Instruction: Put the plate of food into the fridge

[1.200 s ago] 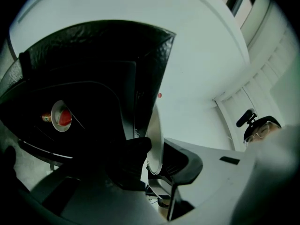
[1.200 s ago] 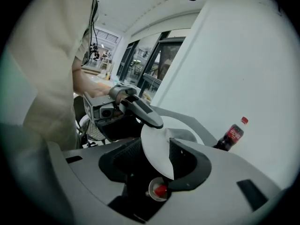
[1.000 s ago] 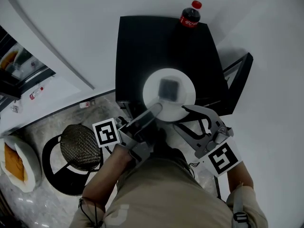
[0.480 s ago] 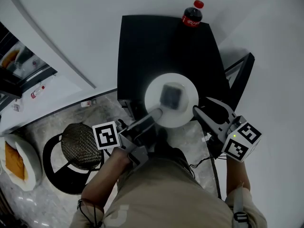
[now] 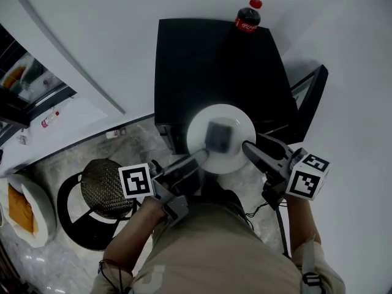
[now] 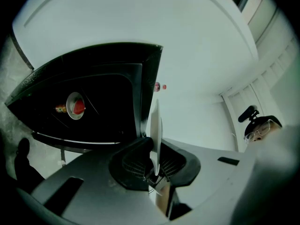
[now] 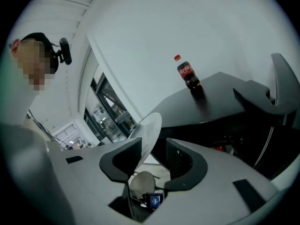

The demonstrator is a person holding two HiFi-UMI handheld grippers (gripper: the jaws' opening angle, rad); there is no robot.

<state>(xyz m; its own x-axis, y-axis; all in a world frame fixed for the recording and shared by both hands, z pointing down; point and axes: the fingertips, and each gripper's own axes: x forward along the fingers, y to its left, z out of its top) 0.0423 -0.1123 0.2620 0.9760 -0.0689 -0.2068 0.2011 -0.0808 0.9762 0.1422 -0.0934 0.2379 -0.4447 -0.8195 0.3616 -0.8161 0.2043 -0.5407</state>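
Note:
A white plate with a dark block of food hangs just past the front edge of the black table. My left gripper is shut on the plate's lower left rim; its jaws have just been closing on it. In the left gripper view the plate stands edge-on between the pads of the left gripper. My right gripper is at the plate's right rim. In the right gripper view the plate lies inside the wide jaws of the right gripper, with a gap on one side.
A cola bottle stands at the table's far right corner. The fridge with lit shelves is at the far left. A wicker stool stands on the floor at the left, and a black chair frame beside the table at the right.
The plate has slid toward me, off the table's front edge, with the left gripper on it. The right gripper has rolled over and come in to the plate's right rim.

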